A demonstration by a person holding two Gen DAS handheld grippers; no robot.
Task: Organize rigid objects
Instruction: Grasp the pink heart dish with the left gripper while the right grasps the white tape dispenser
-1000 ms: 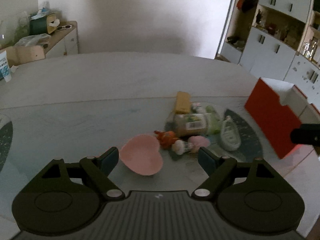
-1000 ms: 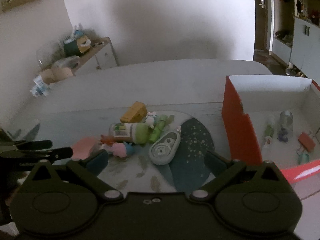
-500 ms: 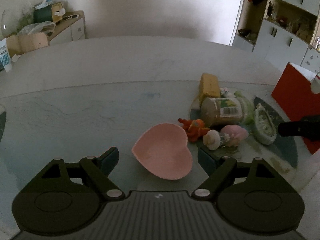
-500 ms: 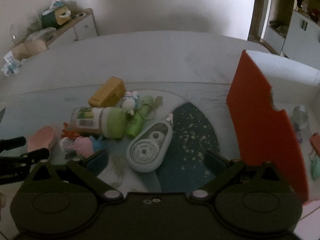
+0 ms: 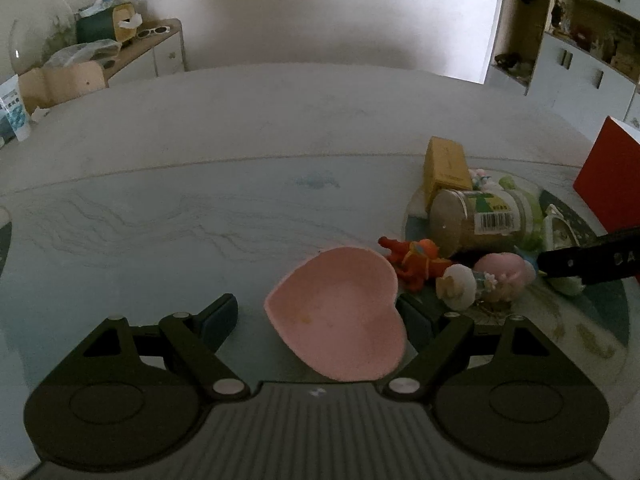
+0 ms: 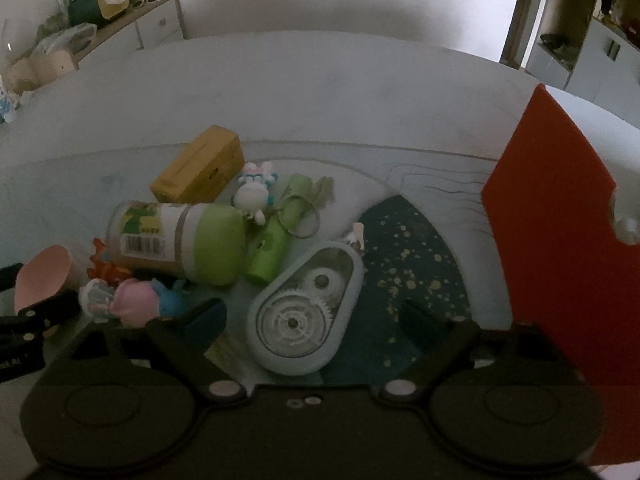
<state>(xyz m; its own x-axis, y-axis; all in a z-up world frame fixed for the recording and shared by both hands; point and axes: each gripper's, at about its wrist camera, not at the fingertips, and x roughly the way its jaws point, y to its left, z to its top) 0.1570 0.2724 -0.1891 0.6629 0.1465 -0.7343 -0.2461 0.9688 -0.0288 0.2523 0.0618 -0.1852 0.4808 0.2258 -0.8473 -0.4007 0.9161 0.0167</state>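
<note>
Pale blue-green teardrop-shaped correction-tape dispenser with clear window and white gears (image 6: 306, 312), lying flat on the table's blue-and-white patterned cover (image 6: 420, 264), directly between the 2 fingers of the right gripper (image 6: 312, 316). Dispenser's wide end toward the camera, nozzle end pointing away. Right jaws wide apart, having just been closing, pads not pressing on the dispenser; nothing gripped.

Pink heart-shaped shallow dish (image 5: 340, 316) between the fingers of the left gripper (image 5: 320, 320), nearer the right finger, whose tip sits partly hidden behind the dish's rim; contact there impossible to tell. Left jaws spread wide, left pad clear of the dish, nothing clamped.

Just beyond the dispenser, crowded together: green-lidded cylindrical jar lying on its side (image 6: 180, 240), bright green tube with a metal key ring (image 6: 276, 240), small white bunny figure (image 6: 252, 196), yellow rectangular box (image 6: 200, 170), orange toy figure (image 5: 416, 260), pink and blue soft toy (image 6: 144, 300). Red-walled open box (image 6: 560, 220) to the right of the pile.

Jar label: barcode plus green print, too blurred to read. White letters on the other gripper's dark finger at the frame edges, only partly legible.
</note>
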